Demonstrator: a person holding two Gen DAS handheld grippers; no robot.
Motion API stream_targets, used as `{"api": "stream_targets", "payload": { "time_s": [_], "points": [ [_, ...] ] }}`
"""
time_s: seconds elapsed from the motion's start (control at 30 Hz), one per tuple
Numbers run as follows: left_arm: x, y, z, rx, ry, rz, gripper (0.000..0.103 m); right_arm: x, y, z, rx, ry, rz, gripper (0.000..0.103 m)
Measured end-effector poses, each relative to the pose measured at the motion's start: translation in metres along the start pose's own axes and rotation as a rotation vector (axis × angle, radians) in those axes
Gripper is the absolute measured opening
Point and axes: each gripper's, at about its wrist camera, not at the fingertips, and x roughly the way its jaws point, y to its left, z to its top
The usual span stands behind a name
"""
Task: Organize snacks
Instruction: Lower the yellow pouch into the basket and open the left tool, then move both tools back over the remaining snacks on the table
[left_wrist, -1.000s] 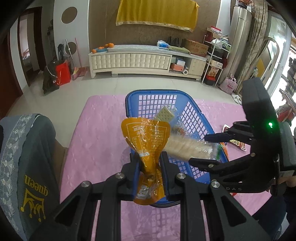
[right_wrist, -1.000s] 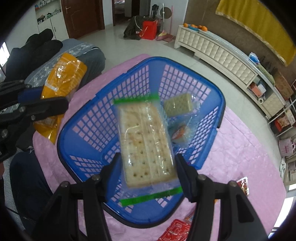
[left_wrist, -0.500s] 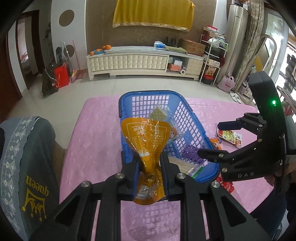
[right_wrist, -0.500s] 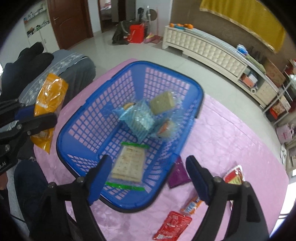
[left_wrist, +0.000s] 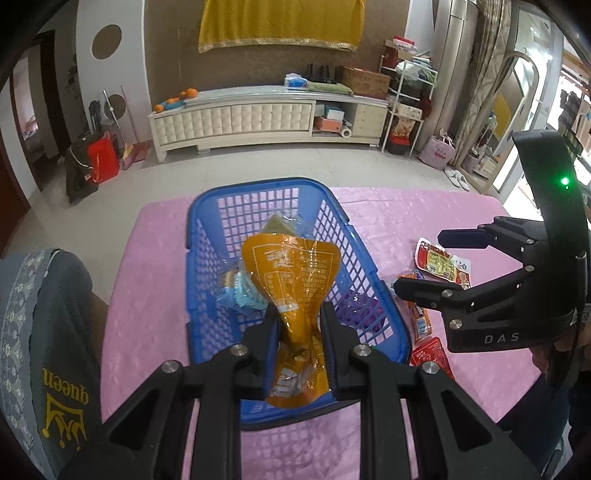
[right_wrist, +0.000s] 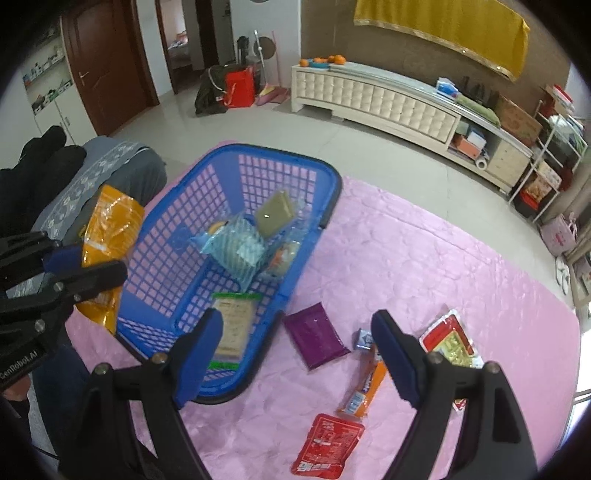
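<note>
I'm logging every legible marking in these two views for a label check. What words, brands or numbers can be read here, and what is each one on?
"queen", upside down under a yellow crown: grey cushion.
"DAS": body of the right gripper.
"SenRobot.AI", first letters partly cut off: body of the left gripper.
Print on the orange snack bag, red packet, orange stick pack and red-and-yellow packet: too small or blurred to read.

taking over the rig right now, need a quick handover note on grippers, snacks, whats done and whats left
Left hand-held gripper: shut on the orange snack bag, over the blue basket.
Right hand-held gripper: open, empty, above the pink table cover.
Done: cracker pack, light blue packet and a few small snacks in the basket.
Left: drop the orange bag in; then the purple packet, orange stick, red pouch and red tray pack.
</note>
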Motion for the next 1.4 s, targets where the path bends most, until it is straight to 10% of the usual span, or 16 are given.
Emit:
{"api": "stream_targets", "payload": {
  "time_s": [0.5,0.67,1.4],
  "points": [
    [0.051,0.002,0.025,0.008,0.058,-0.031,0.022,0.028,-0.027,0.008,0.033,0.008,0.042,0.086],
    [0.064,0.005,0.026,-0.011,0.064,-0.048,0.04,0.034,-0.032,0.01,0.038,-0.003,0.054,0.086],
    [0.002,-0.034,0.016,0.083,-0.021,0.011,0.07,-0.021,-0.037,-0.021,0.068,-0.058,0.026,0.086]
  ]
}}
